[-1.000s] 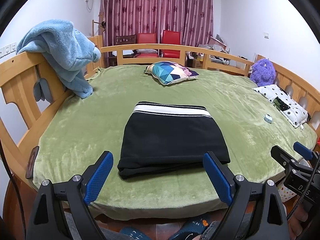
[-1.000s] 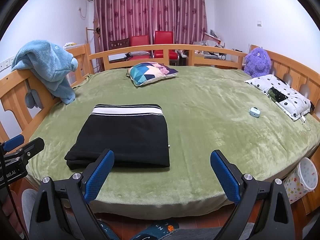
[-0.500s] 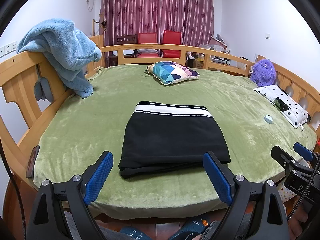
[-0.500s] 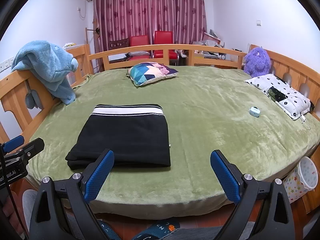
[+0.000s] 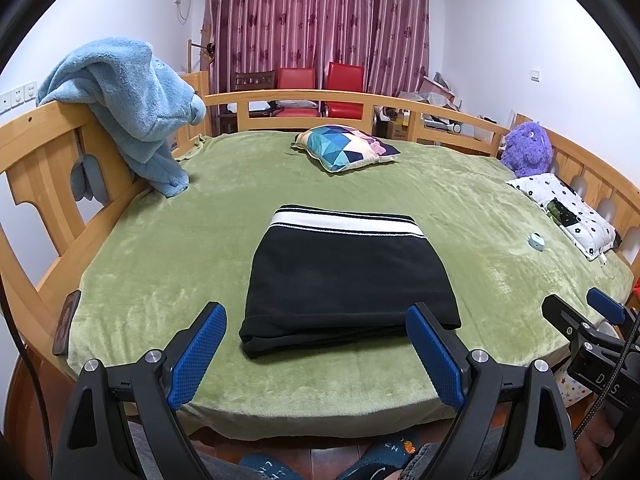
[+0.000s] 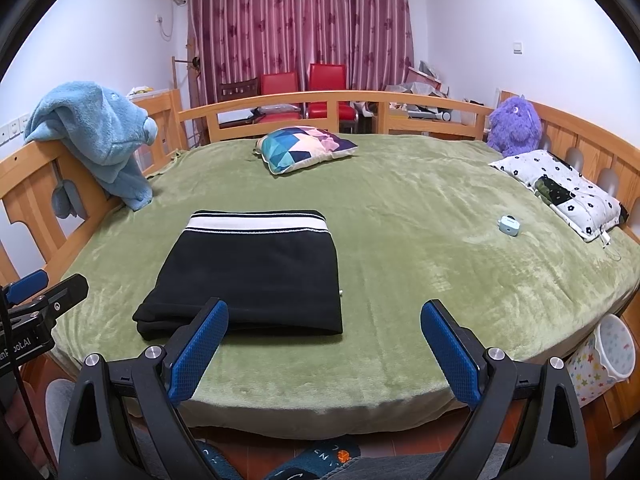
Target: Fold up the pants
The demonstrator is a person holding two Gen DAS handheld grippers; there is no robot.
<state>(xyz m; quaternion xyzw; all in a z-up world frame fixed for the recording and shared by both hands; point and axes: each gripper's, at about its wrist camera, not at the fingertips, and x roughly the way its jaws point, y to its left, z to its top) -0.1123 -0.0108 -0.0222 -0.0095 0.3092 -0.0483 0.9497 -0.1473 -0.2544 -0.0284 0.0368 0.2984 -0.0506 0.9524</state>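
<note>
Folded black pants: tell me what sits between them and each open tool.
Nothing visible does. Only bare green blanket separates the pants from the left tool and the right tool; both are open and empty.

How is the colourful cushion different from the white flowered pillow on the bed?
The colourful cushion has bright geometric triangles; the white pillow has small black flowers and a dark patch. The colourful cushion lies near the far rail, mid-bed; the white pillow lies along the right-hand rail below the purple plush toy. Both rest on the green blanket.
</note>
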